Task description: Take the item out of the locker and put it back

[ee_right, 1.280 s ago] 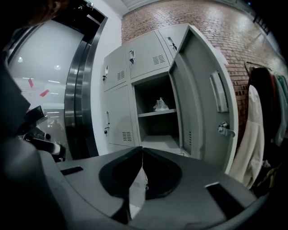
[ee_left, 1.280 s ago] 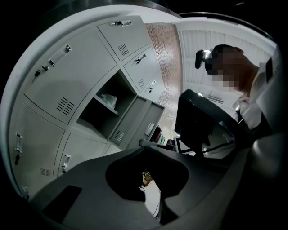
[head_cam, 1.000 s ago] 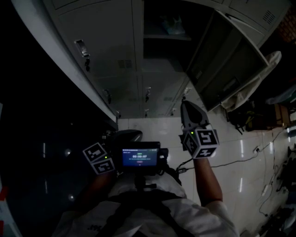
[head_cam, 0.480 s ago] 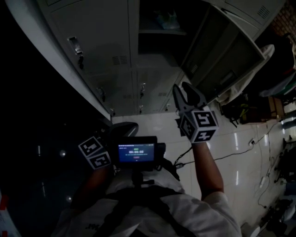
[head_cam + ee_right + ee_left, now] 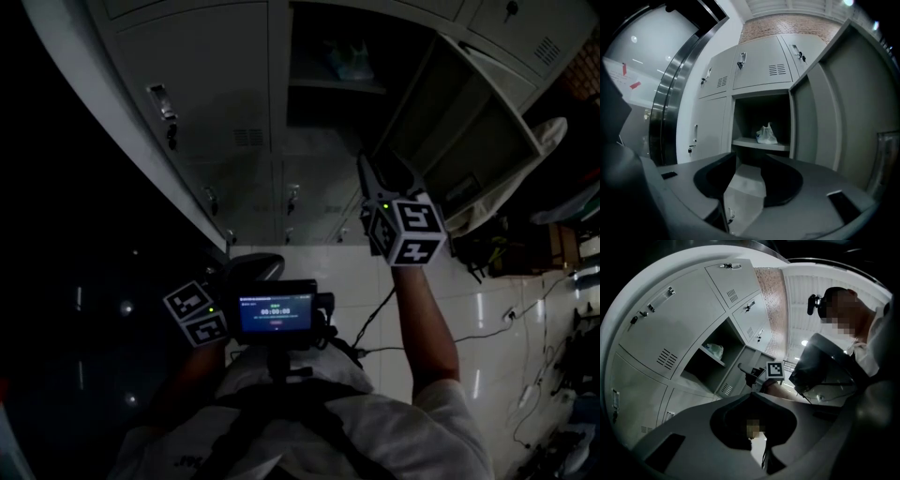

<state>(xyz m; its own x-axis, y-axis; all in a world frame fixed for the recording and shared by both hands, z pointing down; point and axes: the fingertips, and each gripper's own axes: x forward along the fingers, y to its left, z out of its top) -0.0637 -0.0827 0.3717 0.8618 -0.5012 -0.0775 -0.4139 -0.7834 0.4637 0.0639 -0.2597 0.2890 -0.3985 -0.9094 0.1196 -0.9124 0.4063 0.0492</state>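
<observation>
The bag (image 5: 766, 134) sits on the shelf (image 5: 754, 144) inside the open locker (image 5: 761, 95). The right gripper (image 5: 380, 169) points at it, jaws just opened and empty, likely to reach in. The left gripper (image 5: 752, 397) hangs low, away from the locker, jaws together, seemingly unneeded.

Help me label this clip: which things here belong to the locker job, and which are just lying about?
Job: plastic bag on the shelf; open locker; its door; right claw, jaws just opening, nothing between them.
Lying about: closed lockers; floor cables.
</observation>
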